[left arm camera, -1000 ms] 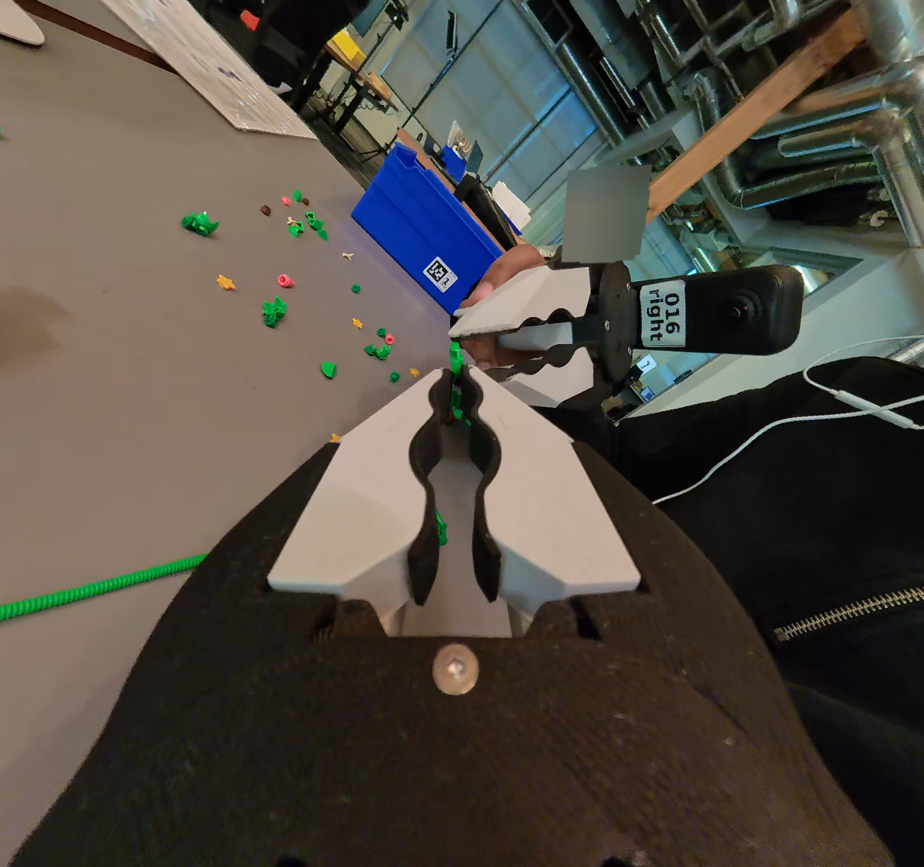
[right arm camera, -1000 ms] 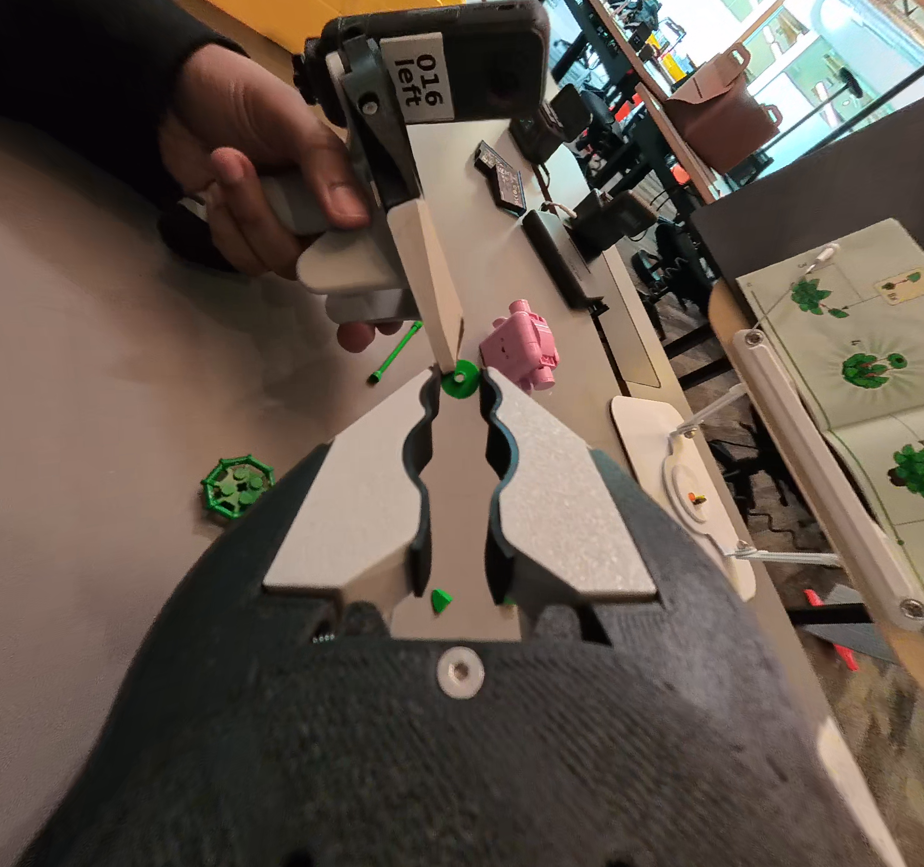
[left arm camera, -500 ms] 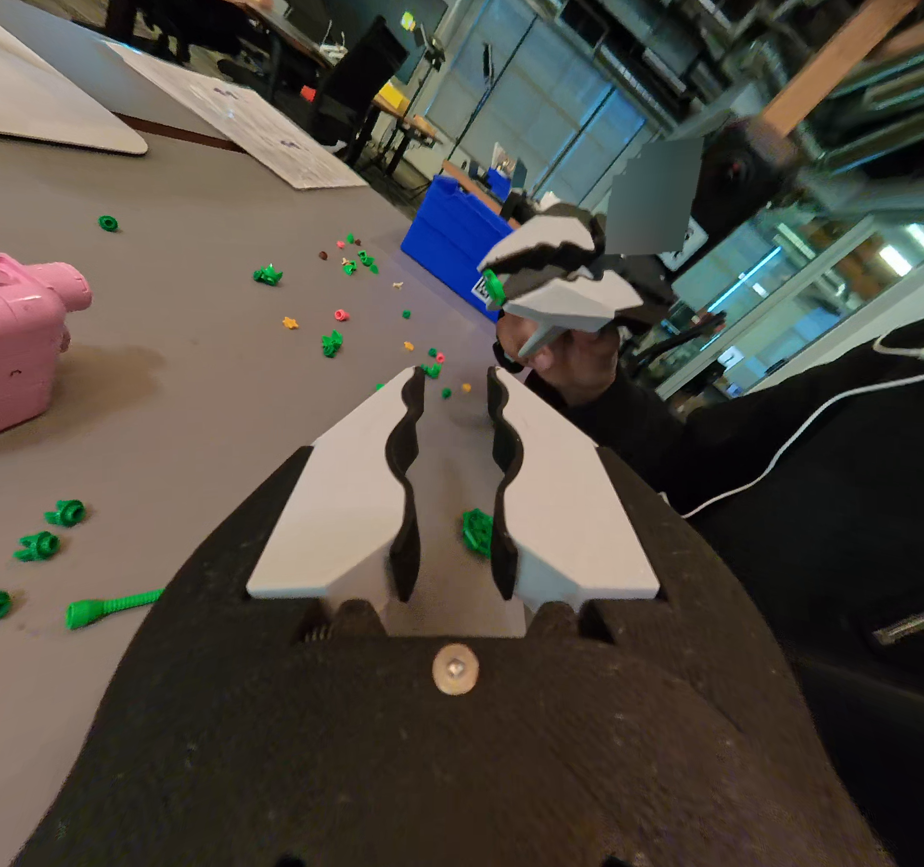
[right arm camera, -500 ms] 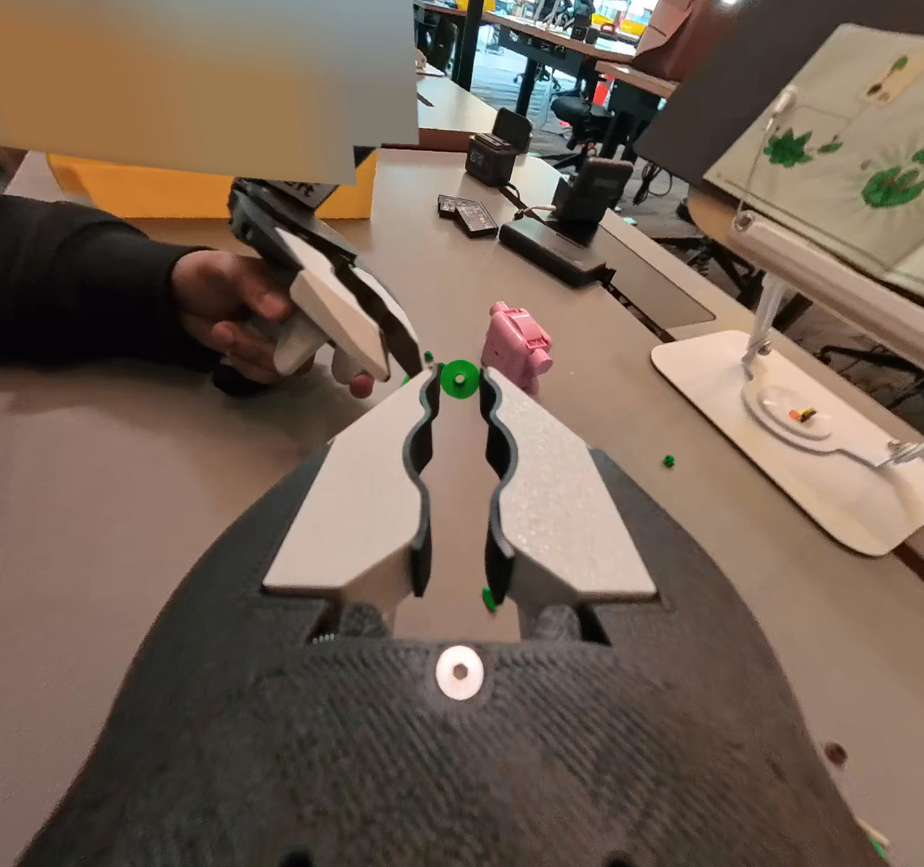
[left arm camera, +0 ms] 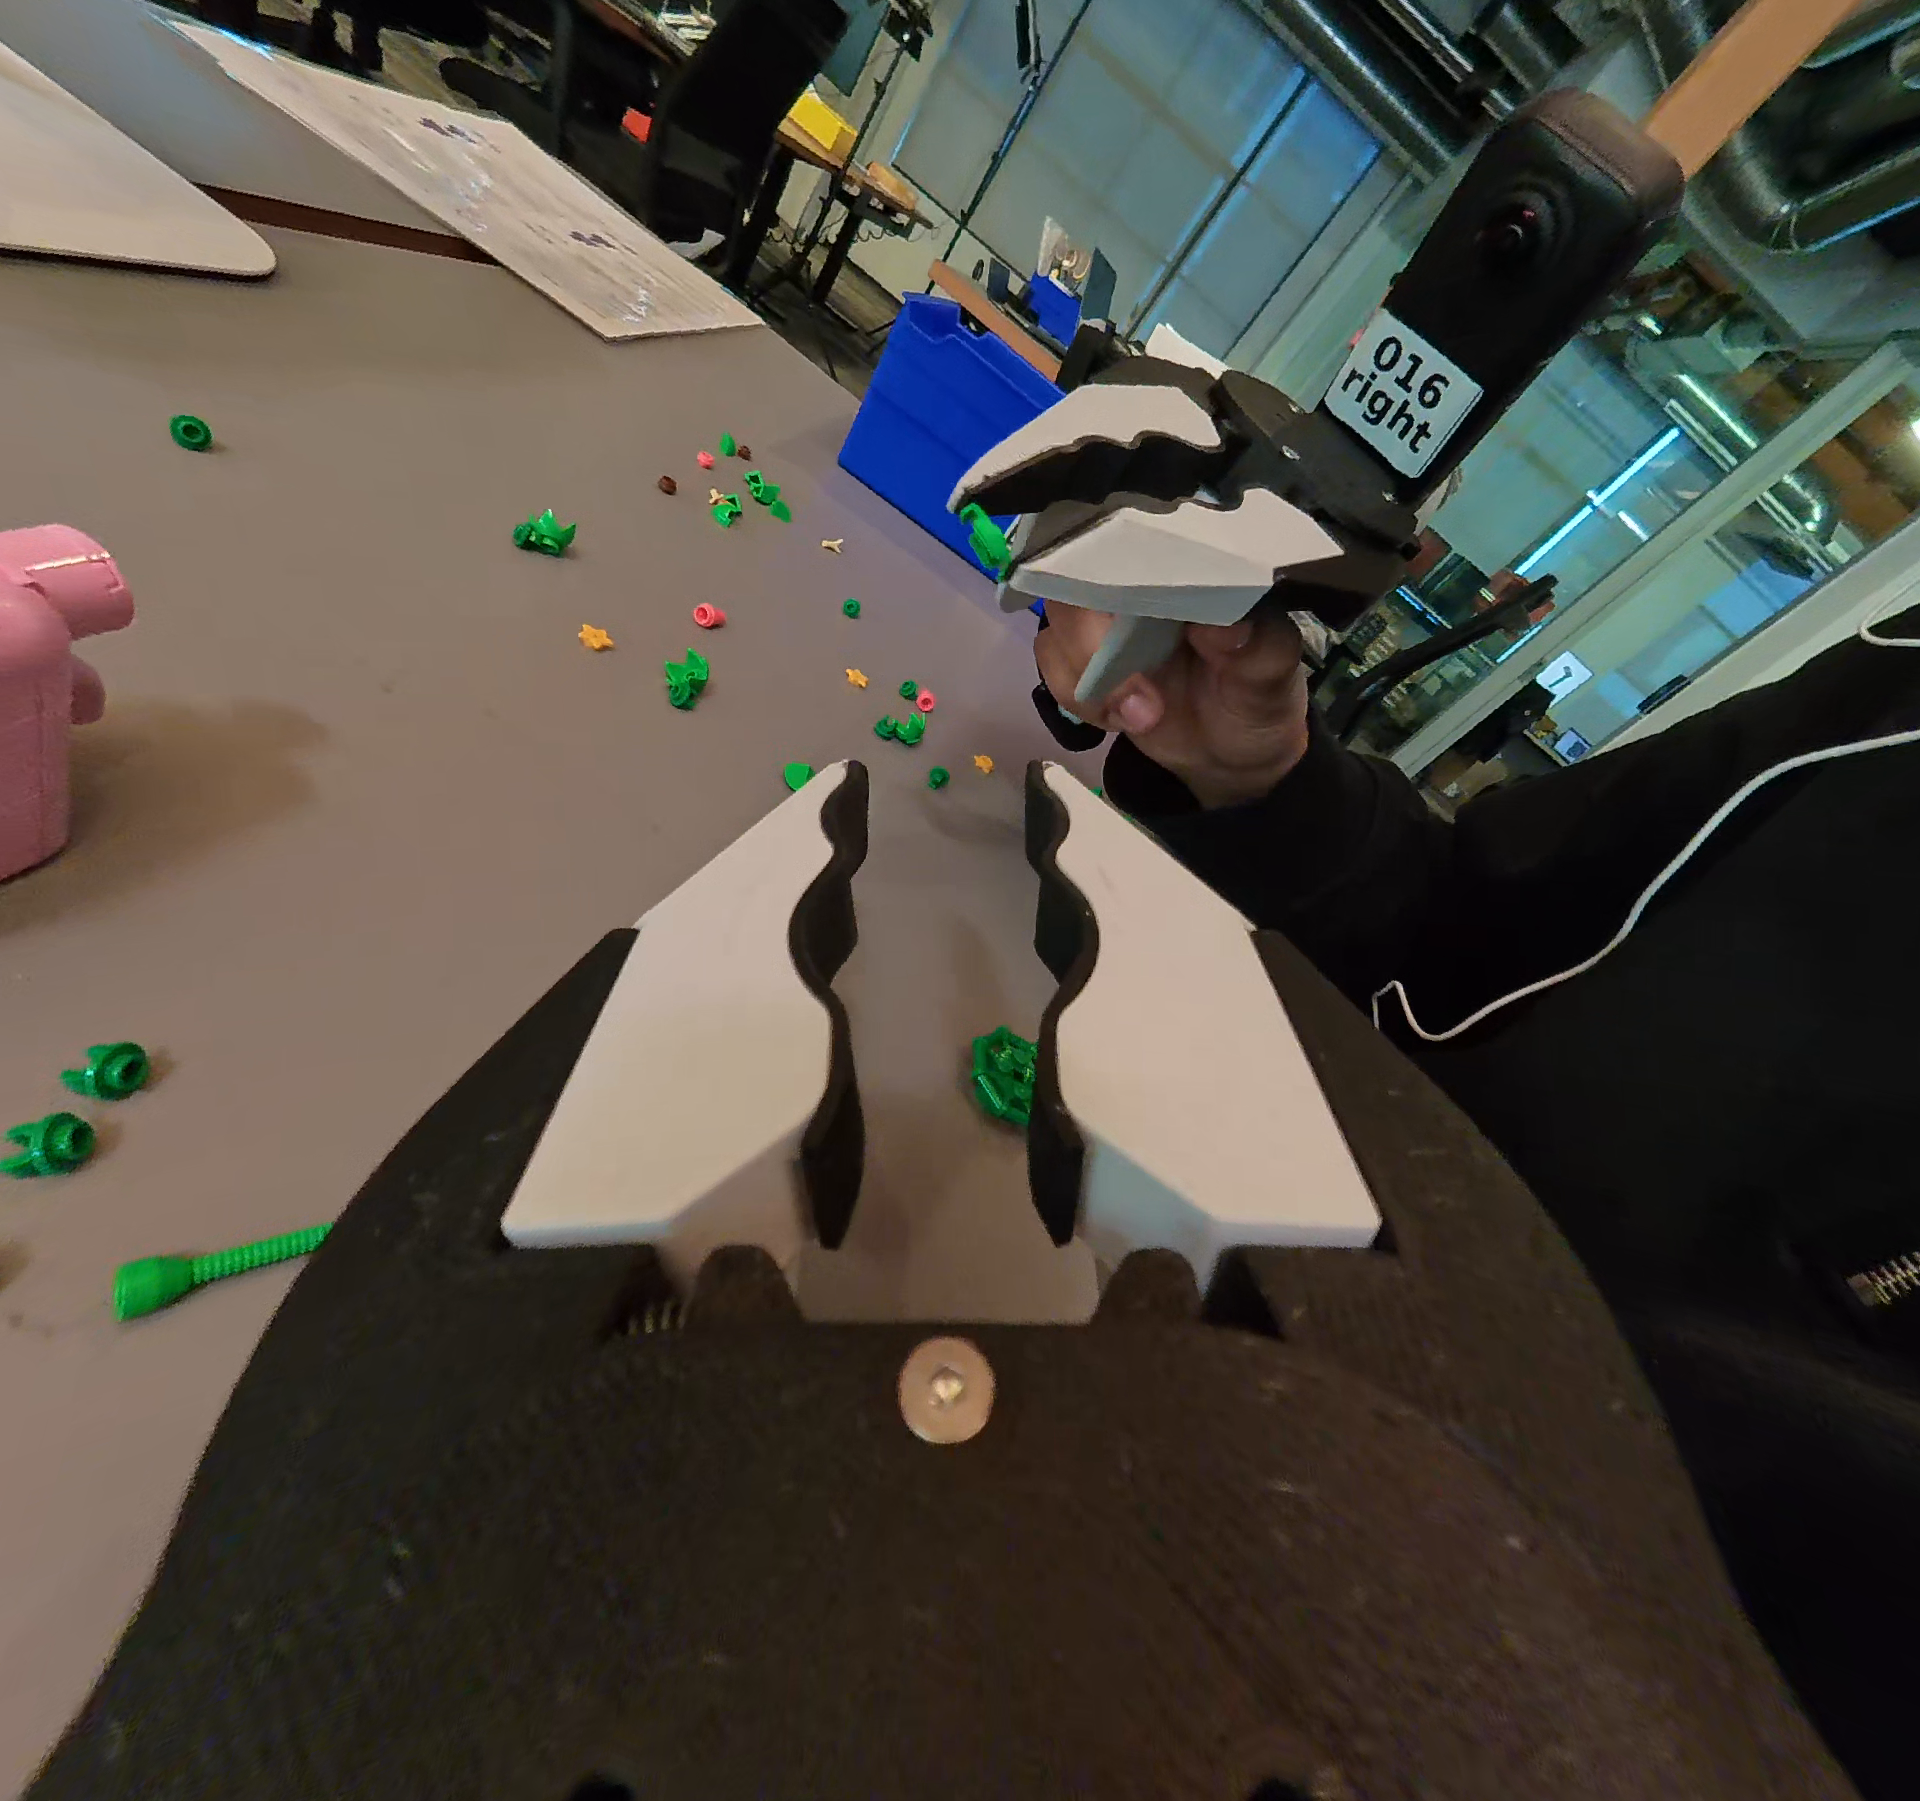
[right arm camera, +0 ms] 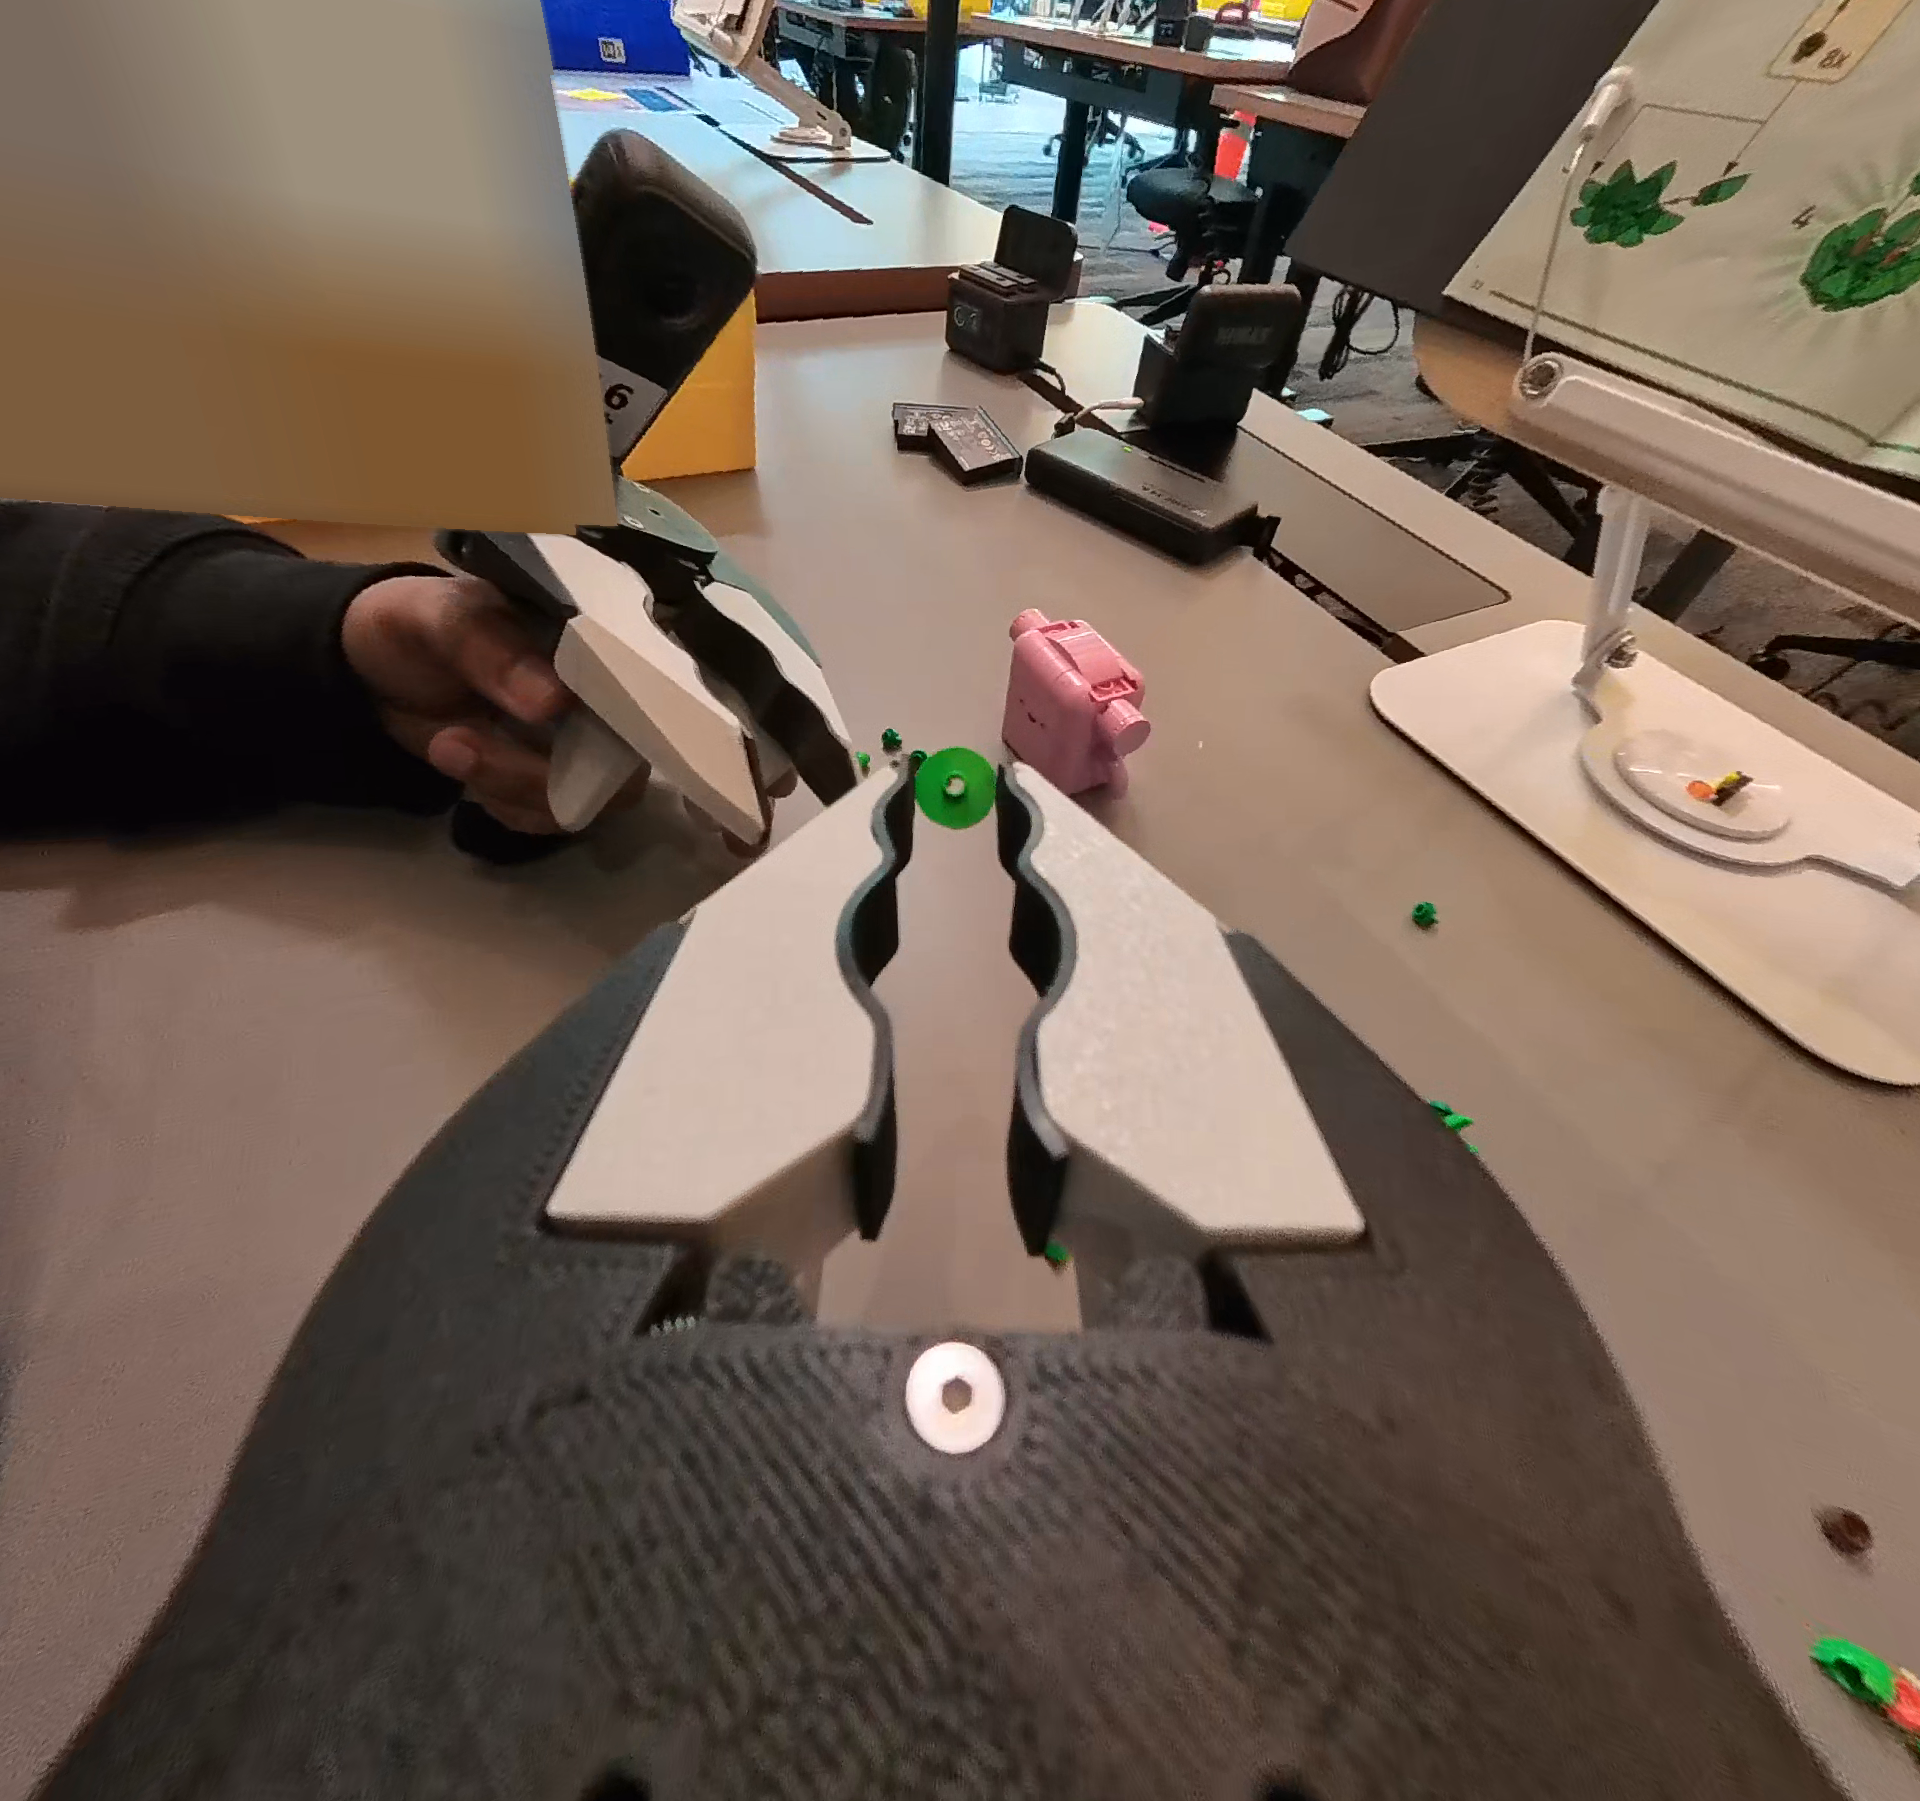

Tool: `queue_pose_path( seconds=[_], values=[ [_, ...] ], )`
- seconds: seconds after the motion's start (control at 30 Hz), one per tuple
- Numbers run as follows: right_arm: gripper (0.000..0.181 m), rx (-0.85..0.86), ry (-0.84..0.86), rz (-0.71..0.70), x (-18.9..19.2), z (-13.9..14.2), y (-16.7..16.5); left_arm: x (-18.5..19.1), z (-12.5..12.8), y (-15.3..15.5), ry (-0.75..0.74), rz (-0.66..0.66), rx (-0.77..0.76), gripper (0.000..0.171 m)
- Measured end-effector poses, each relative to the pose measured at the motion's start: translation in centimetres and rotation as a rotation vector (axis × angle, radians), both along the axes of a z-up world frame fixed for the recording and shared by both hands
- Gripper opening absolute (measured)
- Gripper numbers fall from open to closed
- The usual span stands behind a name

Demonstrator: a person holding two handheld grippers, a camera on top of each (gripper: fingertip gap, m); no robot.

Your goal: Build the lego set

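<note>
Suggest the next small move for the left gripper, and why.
Probably lower the left gripper onto a loose green leaf piece and close. Its jaws are open and empty above the table, while the right gripper already pinches a round green piece and seems to need a mating part.

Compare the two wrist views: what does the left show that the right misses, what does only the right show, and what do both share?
Only the left view: the blue bin and a green ridged stem.

Only the right view: the instruction booklet on its white stand, and black devices.

Both: the pink figure, and the right tongs shut on a green round piece.
</note>
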State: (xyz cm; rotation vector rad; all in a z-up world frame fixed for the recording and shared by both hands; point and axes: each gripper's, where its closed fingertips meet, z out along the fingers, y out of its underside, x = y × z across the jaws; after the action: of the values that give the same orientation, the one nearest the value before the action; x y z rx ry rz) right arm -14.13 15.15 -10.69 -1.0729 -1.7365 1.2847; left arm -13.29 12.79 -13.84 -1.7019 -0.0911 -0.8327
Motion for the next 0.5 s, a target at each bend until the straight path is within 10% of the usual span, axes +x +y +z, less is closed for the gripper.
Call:
queue_pose_path(
  seconds=[0.5],
  values=[
    [0.013, -0.032, -0.001, -0.012, -0.05, 0.23, 0.4, 0.13, -0.07, 0.01, 0.007, -0.001, -0.005, 0.025]
  ],
)
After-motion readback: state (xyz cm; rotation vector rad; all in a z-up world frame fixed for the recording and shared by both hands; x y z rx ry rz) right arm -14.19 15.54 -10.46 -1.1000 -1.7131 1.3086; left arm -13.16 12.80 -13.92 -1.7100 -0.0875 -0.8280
